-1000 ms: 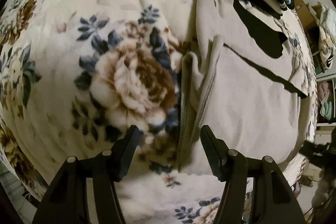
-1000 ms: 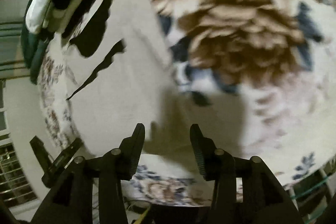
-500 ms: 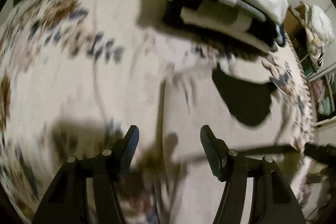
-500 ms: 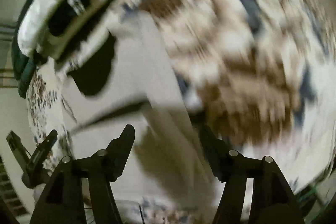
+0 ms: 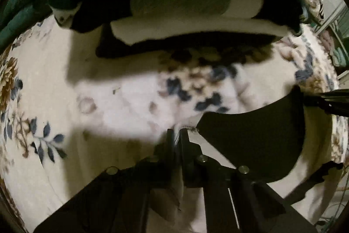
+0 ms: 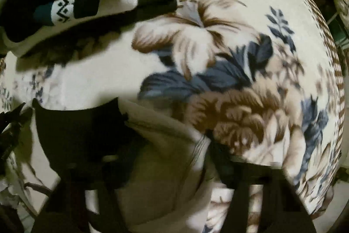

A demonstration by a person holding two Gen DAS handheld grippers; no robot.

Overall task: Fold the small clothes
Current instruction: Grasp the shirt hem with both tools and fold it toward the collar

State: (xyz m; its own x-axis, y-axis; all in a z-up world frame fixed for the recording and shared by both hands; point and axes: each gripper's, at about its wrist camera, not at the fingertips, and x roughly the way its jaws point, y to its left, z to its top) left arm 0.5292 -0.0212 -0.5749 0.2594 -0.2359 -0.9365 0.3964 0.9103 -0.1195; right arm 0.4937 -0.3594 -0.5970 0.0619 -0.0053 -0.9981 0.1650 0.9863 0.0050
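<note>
A floral blanket point(image 5: 65, 84) fills both views, with a stack of folded clothes point(image 5: 185, 3) across the top of the left frame. Low centre, the left gripper point(image 5: 177, 139) pinches the hem of a cream garment point(image 6: 161, 167) with a black panel point(image 5: 257, 141). The right gripper point(image 6: 165, 158) is blurred; its state cannot be told. No legible writing.

The fluffy cream fleece blanket with brown and blue flowers point(image 6: 229, 80) is looking soft and matt. The thin beige cotton garment point(image 6: 165, 167) is looking smooth. The black matt plastic left gripper point(image 5: 177, 141) is showing shiny metal screws point(image 5: 243, 169).
</note>
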